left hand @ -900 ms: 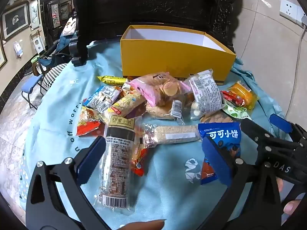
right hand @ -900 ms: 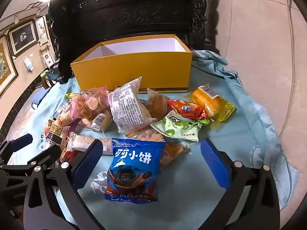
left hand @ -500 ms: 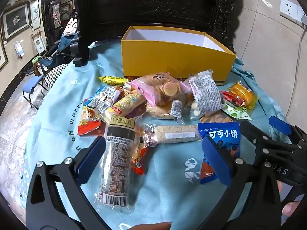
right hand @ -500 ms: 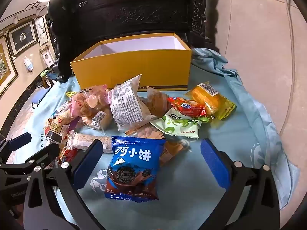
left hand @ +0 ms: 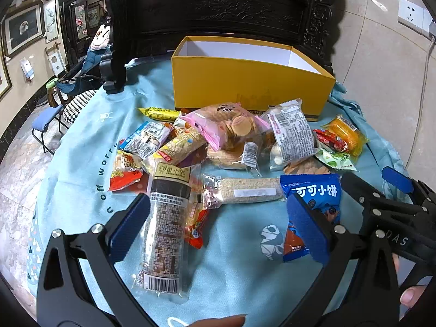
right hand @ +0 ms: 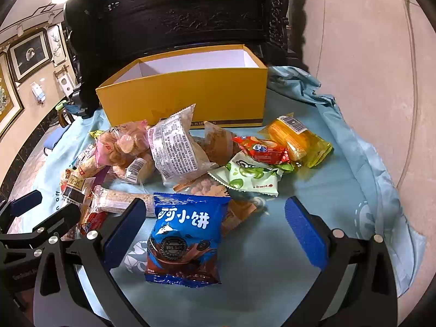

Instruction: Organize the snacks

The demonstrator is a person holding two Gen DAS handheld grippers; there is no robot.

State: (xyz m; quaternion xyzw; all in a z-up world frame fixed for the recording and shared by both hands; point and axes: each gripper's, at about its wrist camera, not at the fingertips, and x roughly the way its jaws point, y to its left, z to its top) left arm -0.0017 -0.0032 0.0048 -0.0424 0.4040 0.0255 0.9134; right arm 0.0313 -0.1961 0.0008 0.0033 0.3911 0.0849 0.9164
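Observation:
Several wrapped snacks lie in a pile on a light blue cloth in front of an open yellow box, which looks empty. My left gripper is open and empty, low over the near edge; a long dark biscuit tube pack lies just inside its left finger. My right gripper is open and empty, with a blue cookie packet lying between its fingers on the cloth. A pale cereal bar lies between the two packs.
A pink bag of round crackers, a white-labelled pack, a green packet, a red packet and an orange cake pack lie near the box. Dark carved furniture stands behind. The cloth's right edge hangs over tiled floor.
Both views have shifted very slightly closer to the pile. Neither gripper has changed its opening and no snack has moved.

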